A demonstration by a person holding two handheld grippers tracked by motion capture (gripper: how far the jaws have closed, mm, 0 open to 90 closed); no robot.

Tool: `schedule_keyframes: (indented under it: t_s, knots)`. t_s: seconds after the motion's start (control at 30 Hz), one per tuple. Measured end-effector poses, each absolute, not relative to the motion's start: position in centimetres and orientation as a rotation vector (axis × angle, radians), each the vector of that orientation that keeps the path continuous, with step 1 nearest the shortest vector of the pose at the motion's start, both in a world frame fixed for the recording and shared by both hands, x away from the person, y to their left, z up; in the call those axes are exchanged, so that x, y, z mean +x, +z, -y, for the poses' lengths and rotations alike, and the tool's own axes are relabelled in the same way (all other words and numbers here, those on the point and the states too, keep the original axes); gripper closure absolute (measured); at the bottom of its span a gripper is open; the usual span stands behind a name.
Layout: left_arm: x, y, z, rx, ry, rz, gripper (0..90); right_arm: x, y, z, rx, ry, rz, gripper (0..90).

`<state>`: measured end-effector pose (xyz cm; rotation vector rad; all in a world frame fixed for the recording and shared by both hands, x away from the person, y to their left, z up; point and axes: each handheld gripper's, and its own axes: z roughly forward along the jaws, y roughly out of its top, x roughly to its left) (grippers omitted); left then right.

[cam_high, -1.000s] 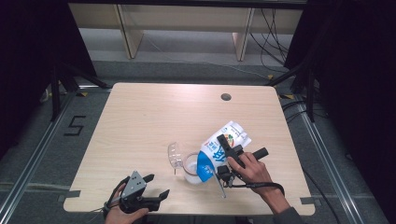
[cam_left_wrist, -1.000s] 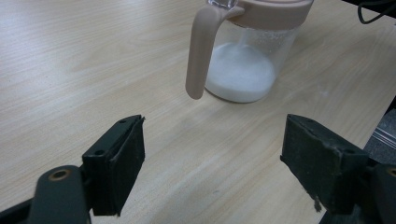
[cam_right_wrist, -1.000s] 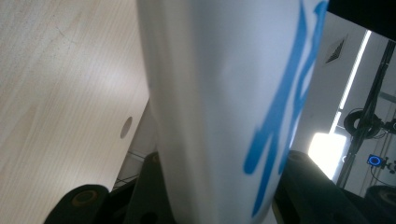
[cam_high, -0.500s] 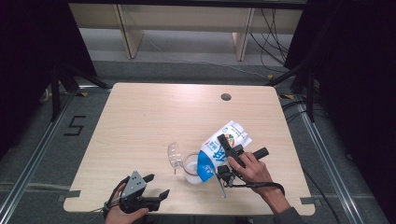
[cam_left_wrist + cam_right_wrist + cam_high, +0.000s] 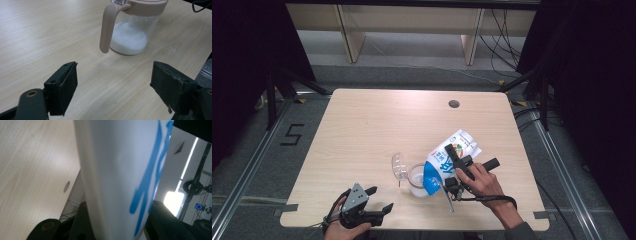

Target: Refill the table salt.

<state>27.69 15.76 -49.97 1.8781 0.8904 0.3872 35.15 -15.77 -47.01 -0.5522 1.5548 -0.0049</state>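
1. We see a white and blue pouch (image 5: pixel 447 159) tipped mouth-down over a clear jar (image 5: pixel 417 180), near the table's (image 5: pixel 377 125) front edge, right of centre.
2. In the left gripper view the jar (image 5: pixel 132 32) holds white powder at its bottom and has a beige rim and handle (image 5: pixel 107 27); its clear lid (image 5: pixel 399 165) stands swung open to the left.
3. The right gripper (image 5: pixel 457 165) is clamped on the pouch (image 5: pixel 120 175), both jaws pressing its sides.
4. The left gripper (image 5: pixel 374 200) sits at the front-left edge, well apart from the jar, jaws spread wide with nothing between them.
5. A round hole (image 5: pixel 454 104) lies near the table's far edge.
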Motion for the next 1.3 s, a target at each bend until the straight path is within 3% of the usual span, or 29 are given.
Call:
schedule_keyframes:
  t_s: [1.3]
  knots:
    - [27.70, -49.92, -15.80, 1.884, 0.396, -0.881, 20.9, 35.05, -46.98, 15.79, -0.547, -0.015, -1.553, 73.9]
